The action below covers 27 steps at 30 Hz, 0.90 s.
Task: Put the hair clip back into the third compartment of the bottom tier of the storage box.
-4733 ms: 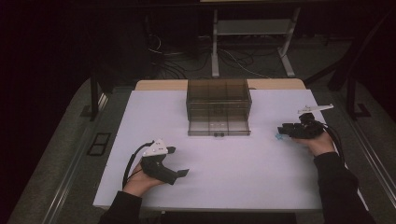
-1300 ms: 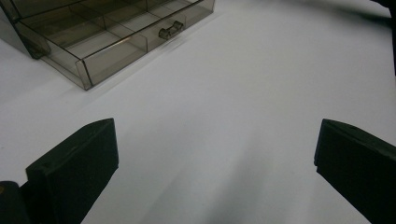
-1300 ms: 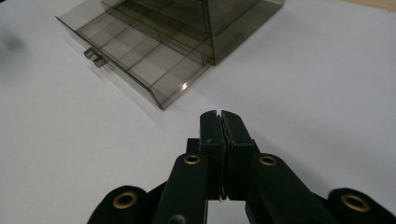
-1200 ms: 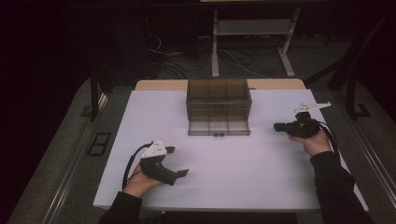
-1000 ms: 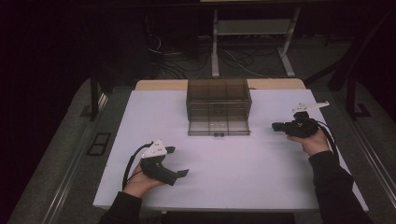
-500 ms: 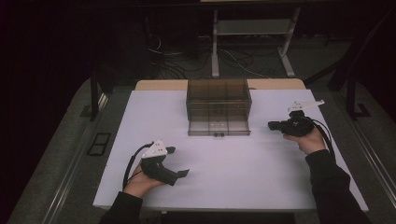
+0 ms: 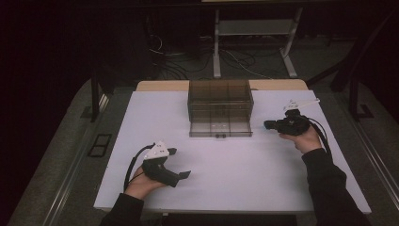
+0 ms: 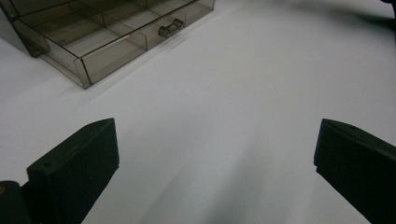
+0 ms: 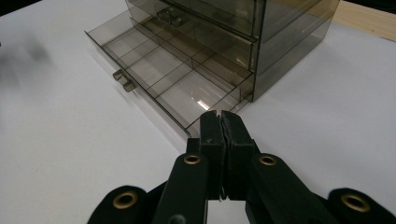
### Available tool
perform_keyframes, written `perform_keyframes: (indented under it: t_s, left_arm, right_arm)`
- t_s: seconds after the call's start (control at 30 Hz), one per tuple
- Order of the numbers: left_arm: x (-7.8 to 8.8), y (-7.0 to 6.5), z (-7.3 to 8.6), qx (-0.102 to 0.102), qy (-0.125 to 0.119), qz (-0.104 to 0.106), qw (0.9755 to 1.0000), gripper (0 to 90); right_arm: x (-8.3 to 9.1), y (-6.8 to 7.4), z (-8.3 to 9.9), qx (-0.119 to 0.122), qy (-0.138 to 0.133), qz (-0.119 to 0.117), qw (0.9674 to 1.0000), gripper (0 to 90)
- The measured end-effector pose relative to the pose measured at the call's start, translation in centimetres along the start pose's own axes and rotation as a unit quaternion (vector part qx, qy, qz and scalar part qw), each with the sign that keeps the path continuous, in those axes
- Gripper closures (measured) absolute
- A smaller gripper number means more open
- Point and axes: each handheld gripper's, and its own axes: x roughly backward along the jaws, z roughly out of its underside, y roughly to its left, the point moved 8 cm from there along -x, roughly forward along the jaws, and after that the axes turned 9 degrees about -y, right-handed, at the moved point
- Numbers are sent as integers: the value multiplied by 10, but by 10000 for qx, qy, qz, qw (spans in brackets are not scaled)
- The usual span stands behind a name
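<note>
The right gripper (image 7: pixel 269 125), fingers together, sat right of the drawer cabinet (image 7: pixel 220 101), its open bottom drawer (image 9: pixel 154 70) nearest; the left gripper (image 7: pixel 179 163), fingers apart, rested at lower left on the surface (image 7: pixel 244 169).

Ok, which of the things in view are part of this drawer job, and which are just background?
In the job:
- drawer cabinet
- its pulled-out bottom drawer
- right claw, shut, close to the drawer's corner
- left claw, open, resting on the table

Just about:
- metal stand and cables on the floor behind
</note>
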Motion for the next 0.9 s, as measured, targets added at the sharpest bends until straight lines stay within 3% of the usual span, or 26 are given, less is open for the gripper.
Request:
perform_keyframes:
  t_s: [0.9]
  left_arm:
    - [0, -1, 0, -32, 2, 51, 10000, 0]
  right_arm:
    - [-33, 19, -9, 101, 57, -197, 9997, 872]
